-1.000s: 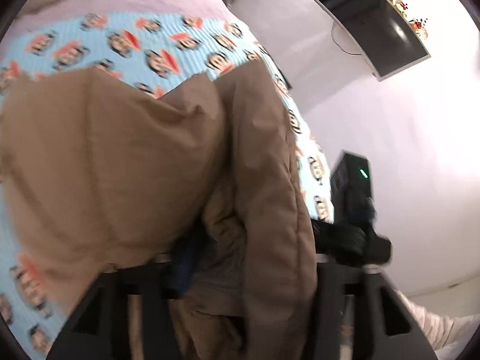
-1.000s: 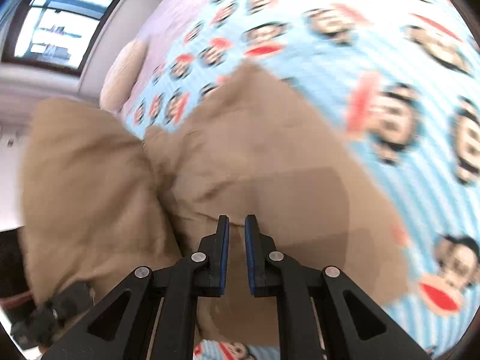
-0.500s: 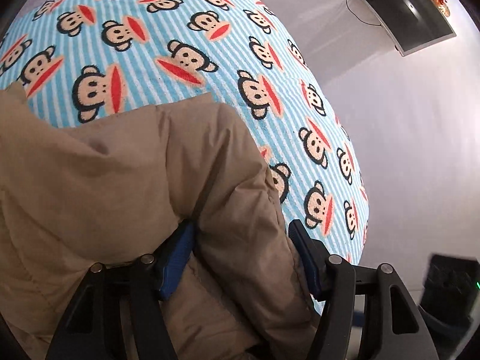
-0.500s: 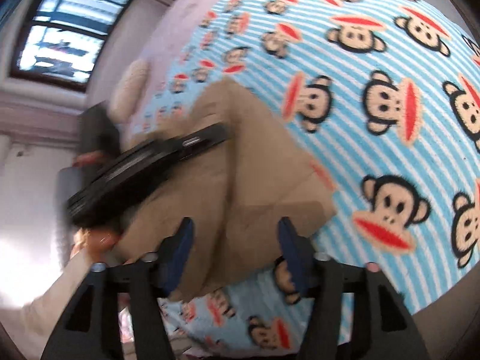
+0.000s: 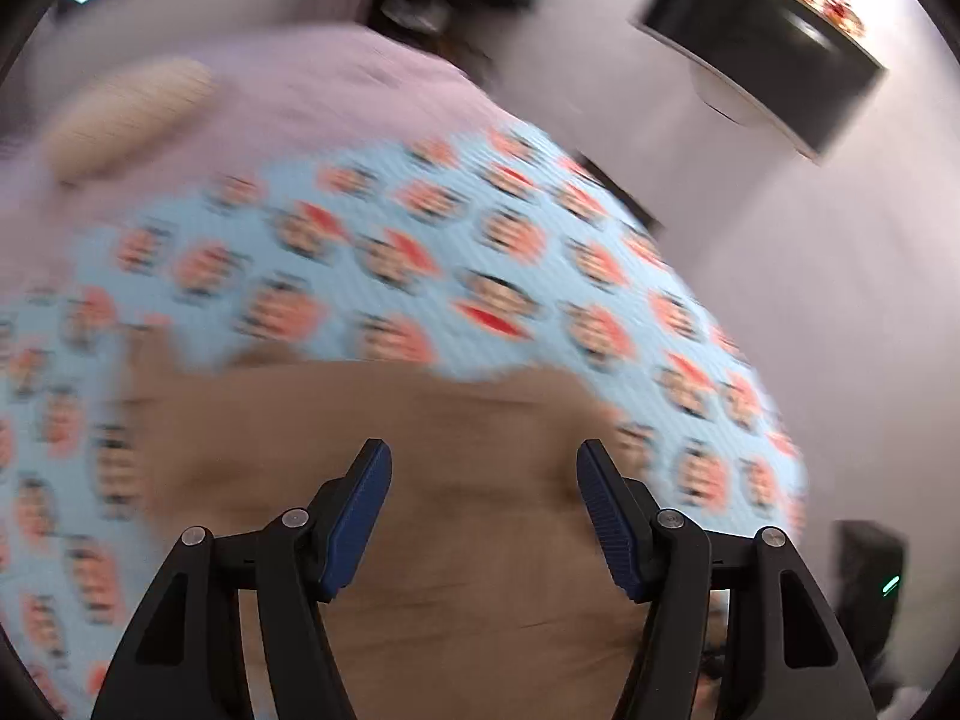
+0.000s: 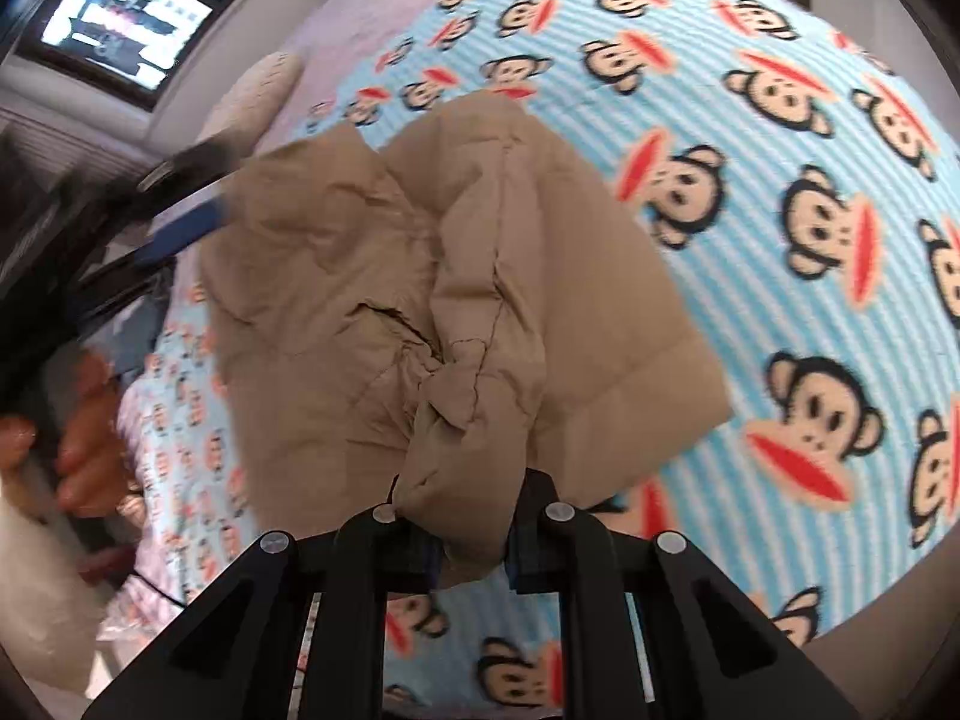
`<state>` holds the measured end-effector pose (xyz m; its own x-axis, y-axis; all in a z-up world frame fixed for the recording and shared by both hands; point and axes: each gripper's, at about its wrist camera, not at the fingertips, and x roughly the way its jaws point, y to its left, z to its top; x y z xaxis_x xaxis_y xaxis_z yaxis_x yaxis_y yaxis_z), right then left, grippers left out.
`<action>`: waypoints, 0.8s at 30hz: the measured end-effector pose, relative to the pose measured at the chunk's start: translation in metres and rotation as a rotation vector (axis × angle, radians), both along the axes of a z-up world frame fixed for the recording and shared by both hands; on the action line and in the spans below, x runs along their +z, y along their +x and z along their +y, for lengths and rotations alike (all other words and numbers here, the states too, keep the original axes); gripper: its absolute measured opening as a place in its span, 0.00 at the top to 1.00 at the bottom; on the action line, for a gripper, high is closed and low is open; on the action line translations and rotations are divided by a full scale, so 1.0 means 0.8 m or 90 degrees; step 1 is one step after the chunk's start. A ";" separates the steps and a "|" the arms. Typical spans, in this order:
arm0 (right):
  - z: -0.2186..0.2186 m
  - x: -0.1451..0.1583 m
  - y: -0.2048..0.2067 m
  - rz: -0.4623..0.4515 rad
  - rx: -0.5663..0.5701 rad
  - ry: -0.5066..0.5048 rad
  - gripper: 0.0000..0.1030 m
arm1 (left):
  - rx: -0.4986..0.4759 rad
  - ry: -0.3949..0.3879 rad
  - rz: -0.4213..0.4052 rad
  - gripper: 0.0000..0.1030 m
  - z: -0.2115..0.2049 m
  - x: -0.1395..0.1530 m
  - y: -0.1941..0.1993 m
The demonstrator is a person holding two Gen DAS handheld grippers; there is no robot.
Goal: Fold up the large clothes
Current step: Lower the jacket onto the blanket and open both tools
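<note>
While the tan padded jacket [image 6: 480, 276] lies bunched on the bed's monkey-print blanket [image 6: 810, 138], right hand-held gripper [image 6: 471, 564] is clenched on a gathered fold at the jacket's near edge; its jaws have just been closing, fabric between them. Left hand-held gripper [image 5: 483, 510] is released, jaws apart above the jacket [image 5: 480, 540], nothing pinched, view blurred. Beige pillow [image 5: 126, 114] sits farther up the bed. Dark screen [image 5: 762, 42] on wall.
</note>
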<state>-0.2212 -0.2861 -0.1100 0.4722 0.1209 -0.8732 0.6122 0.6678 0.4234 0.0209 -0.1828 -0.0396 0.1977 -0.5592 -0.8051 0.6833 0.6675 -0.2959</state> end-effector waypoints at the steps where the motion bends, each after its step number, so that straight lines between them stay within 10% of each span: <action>1: -0.002 -0.002 -0.003 0.005 -0.007 0.000 0.85 | 0.037 0.023 -0.028 0.36 0.026 -0.005 0.011; 7: 0.001 0.000 -0.010 0.018 -0.008 -0.037 0.85 | 0.133 0.094 0.020 0.36 0.076 -0.083 0.061; 17: -0.048 -0.052 -0.051 0.076 -0.082 0.007 0.81 | 0.060 0.140 -0.049 0.36 -0.072 -0.119 0.025; 24: -0.096 0.014 -0.084 -0.014 -0.105 0.002 0.72 | 0.079 0.167 -0.042 0.36 -0.089 -0.135 0.030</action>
